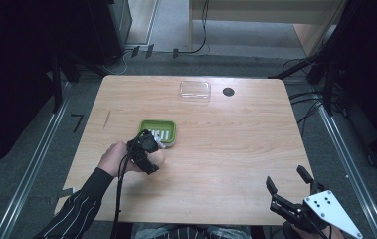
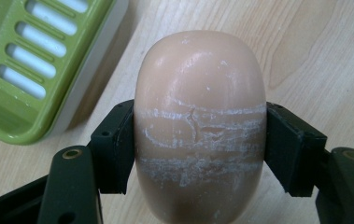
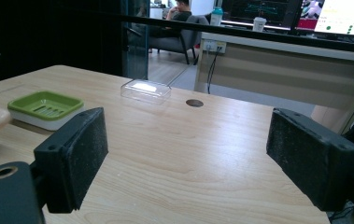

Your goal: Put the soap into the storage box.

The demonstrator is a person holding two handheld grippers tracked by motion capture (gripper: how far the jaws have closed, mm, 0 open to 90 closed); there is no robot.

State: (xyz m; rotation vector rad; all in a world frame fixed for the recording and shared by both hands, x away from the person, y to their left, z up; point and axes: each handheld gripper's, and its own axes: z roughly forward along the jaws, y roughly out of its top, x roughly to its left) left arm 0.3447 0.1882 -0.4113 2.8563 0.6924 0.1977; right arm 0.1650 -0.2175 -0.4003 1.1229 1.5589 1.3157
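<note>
two claws: left claw [image 2: 198, 140] clamped on scuffed soap [image 2: 199, 121], right claw [image 3: 188, 158] wide, empty.

On the light wooden table [image 1: 235, 149], the left gripper [image 1: 157, 152] holds a peach-coloured oval bar of soap [image 1: 159, 156] just beside the green slotted plastic soap dish [image 1: 148, 126]. A clear plastic lid [image 1: 195, 91] lies near the far edge. The right gripper [image 1: 290, 181] hangs open at the near right corner.
</note>
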